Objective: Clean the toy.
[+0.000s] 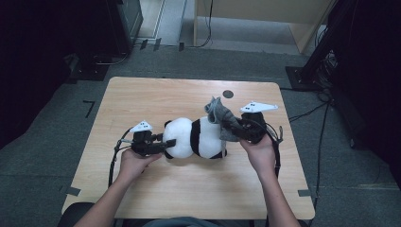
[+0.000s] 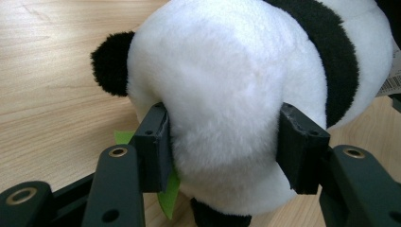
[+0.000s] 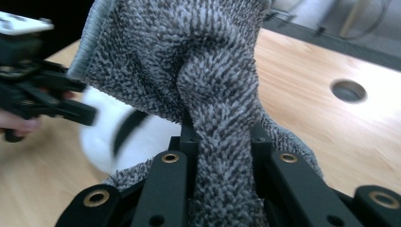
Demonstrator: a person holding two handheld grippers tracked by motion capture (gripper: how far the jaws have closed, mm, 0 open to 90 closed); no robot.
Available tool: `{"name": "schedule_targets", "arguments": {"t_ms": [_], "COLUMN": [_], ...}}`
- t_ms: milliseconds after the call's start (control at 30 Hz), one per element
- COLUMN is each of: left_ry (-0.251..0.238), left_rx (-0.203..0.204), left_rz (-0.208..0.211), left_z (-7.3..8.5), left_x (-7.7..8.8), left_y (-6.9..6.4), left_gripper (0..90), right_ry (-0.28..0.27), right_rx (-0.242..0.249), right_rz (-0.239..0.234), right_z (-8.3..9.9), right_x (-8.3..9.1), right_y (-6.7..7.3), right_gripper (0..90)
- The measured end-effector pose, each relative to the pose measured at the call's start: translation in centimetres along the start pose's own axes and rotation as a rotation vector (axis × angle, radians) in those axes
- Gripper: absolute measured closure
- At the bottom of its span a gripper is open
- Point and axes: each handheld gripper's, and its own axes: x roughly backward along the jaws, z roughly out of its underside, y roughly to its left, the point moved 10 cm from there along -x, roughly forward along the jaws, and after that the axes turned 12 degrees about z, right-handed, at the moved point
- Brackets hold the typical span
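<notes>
A black-and-white plush panda (image 1: 196, 137) lies on its side in the middle of the wooden table (image 1: 142, 99). My left gripper (image 1: 166, 143) is shut on its white head end; in the left gripper view both pads (image 2: 156, 142) press into the plush panda (image 2: 227, 94), with a black ear at the upper left. My right gripper (image 1: 235, 126) is shut on a grey towelling cloth (image 1: 220, 116), held just above the panda's rear end. In the right gripper view the grey cloth (image 3: 208, 80) is bunched between the jaws of my right gripper (image 3: 222, 137), with the panda (image 3: 113, 137) behind it.
A round cable hole (image 1: 228, 93) sits near the table's far edge. A green tag (image 2: 168, 194) shows under the panda's head. Cables trail from both grippers. Dark equipment stands and a pale wooden cabinet (image 1: 255, 14) are on the floor beyond the table.
</notes>
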Motion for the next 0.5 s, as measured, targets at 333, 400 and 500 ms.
{"name": "schedule_targets", "arguments": {"t_ms": [333,400,500], "left_ry": [0.006,0.007,0.007], "left_rx": [-0.023,-0.025,-0.021], "left_rz": [-0.002,-0.001,0.002], "left_z": [-0.1,-0.1,0.0], "left_x": [0.2,0.2,0.2], "left_y": [-0.4,-0.4,-0.5], "left_gripper": [43.1,43.0,42.3], "right_ry": [0.046,0.065,0.086], "right_rx": [0.082,0.096,0.113], "right_rz": [-0.11,-0.131,-0.138], "right_z": [0.3,0.6,1.0], "right_x": [-2.2,-3.0,-3.8], "right_y": [5.8,7.0,7.7], "right_gripper": [76.4,76.3,76.4]}}
